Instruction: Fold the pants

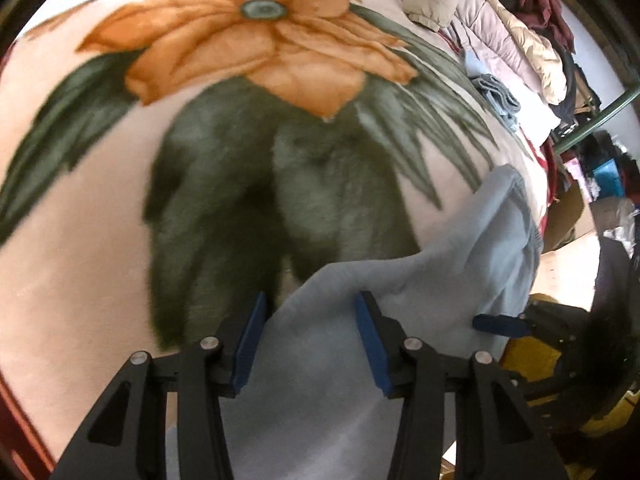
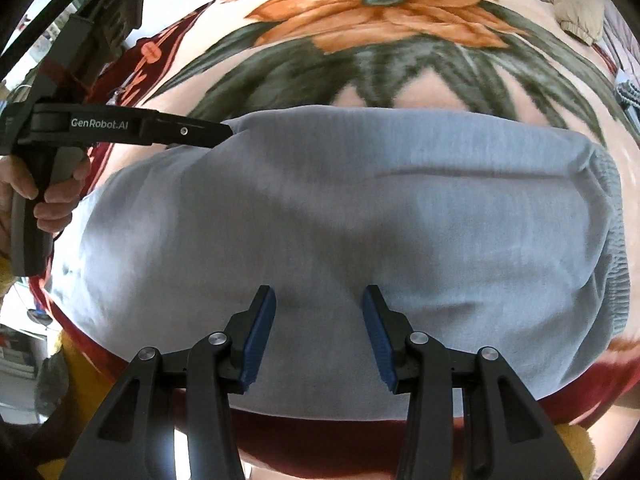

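Light blue pants (image 2: 340,216) lie folded across a floral blanket (image 2: 372,0), ribbed waistband (image 2: 612,216) at the right. My right gripper (image 2: 319,300) is open just above the near part of the pants, holding nothing. My left gripper (image 1: 311,304) is open, with pants fabric (image 1: 400,300) lying between and below its fingers. In the right wrist view the left gripper's tip (image 2: 228,130) sits at the pants' far left corner. In the left wrist view the right gripper's blue fingertip (image 1: 500,324) shows at the right, against the cloth.
The blanket with an orange flower (image 1: 256,32) covers the bed. Piled jackets and clothes (image 1: 500,20) lie along the far right. A folded blue cloth (image 1: 496,92) lies beside them. The bed's red edge (image 2: 320,432) is near me.
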A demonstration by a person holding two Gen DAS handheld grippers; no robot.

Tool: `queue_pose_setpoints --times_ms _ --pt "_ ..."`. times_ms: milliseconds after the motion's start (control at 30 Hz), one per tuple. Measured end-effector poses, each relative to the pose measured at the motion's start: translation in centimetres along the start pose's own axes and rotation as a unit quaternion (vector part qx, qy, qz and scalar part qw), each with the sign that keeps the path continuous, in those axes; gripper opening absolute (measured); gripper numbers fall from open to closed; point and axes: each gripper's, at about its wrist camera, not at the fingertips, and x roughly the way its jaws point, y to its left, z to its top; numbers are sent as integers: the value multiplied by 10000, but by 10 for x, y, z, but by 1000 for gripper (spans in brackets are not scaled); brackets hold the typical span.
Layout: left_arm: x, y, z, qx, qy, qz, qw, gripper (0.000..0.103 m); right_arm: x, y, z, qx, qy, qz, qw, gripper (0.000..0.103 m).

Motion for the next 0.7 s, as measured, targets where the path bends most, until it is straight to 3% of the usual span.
queue_pose_setpoints --times_ms 33,67,167,267,467,700 --pt "0 -2 1 51 -29 -8 10000 37 0 0 0 6 -3 6 10000 46" --pt "-2 -3 1 80 -80 -11 9999 15 1 0 0 8 -7 7 10000 46" --pt "-10 -7 -2 30 -276 121 9995 7 -1 -1 -1 8 -29 18 10000 46" --pt "-26 -16 -12 18 -484 13 9988 6 -5 -2 -1 -5 -95 61 9999 46" --pt "-57 -45 -36 295 -875 163 9956 6 -16 -7 4 87 -243 53 9997 46" --pt "-38 -69 -74 104 -810 9 9967 5 -27 -8 20 -321 -145 -225 9991 46"
